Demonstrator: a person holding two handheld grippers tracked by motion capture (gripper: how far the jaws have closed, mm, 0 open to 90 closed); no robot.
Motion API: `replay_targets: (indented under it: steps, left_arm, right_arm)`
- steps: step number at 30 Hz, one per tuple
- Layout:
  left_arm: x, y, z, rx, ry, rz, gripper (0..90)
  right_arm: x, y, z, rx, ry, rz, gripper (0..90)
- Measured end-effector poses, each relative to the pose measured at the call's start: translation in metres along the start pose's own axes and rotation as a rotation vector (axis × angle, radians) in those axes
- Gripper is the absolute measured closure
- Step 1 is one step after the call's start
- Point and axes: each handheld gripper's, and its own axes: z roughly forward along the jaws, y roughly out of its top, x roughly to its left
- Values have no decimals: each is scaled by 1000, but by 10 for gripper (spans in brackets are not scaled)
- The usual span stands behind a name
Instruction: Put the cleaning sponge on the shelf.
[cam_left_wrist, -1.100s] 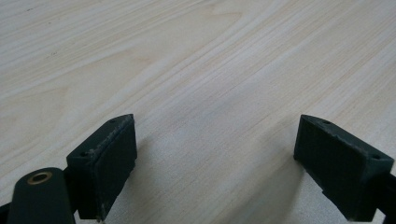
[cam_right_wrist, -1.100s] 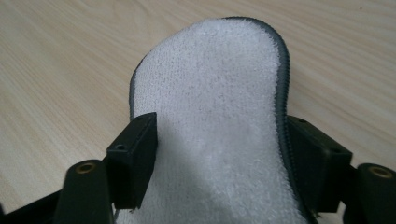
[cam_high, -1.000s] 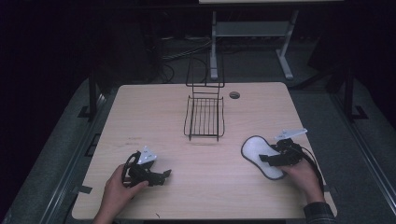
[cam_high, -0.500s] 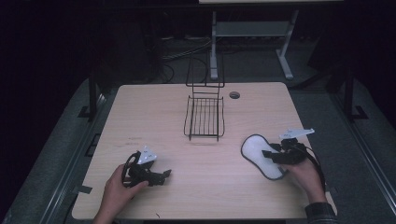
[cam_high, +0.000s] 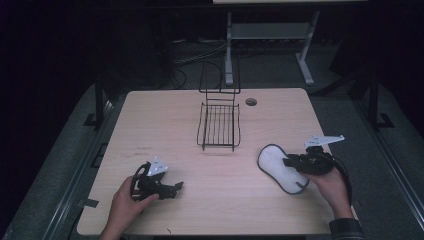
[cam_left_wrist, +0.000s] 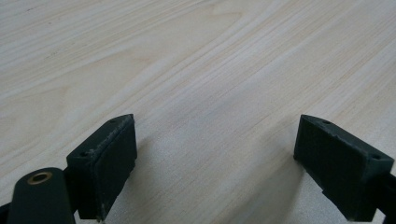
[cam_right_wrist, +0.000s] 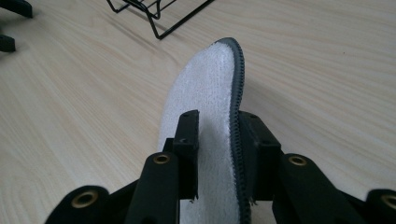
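Observation:
A white insole-shaped pad (cam_high: 276, 165) with a dark grey stitched rim lies on the wooden table (cam_high: 165, 125) at the right. My right gripper (cam_high: 290, 162) is shut on its near-right edge. In the right gripper view the pad (cam_right_wrist: 210, 88) stands on edge between the two jaws of the right gripper (cam_right_wrist: 217, 123) and tips away from the camera. My left gripper (cam_high: 175, 188) rests low at the front left, held by a hand. It is open, and bare wood lies between the jaws of the left gripper (cam_left_wrist: 215, 154).
A black wire rack (cam_high: 219, 125) with a tall back frame stands at the middle of the table; its corner (cam_right_wrist: 149, 11) is just beyond the pad. A round cable hole (cam_high: 251, 101) sits behind it. Dark floor and desk legs lie past the far edge.
The right gripper and its grey top plate have shifted slightly to the right while staying on the pad's edge. The left gripper has not moved.

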Motion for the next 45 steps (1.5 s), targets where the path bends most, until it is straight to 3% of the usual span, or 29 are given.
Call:
replay_targets:
  steps: [12,26,45]
  left_arm:
    - [0,0,0,0,0,-1,124]
    - [0,0,0,0,0,0,124]
    - [-1,1,0,4,7,-5,123]
  right_arm:
    - [6,3,-10,-38,16,-15,819]
    - [6,9,-15,-67,2,-15,822]
    - [2,48,-7,-131,-6,-8,822]
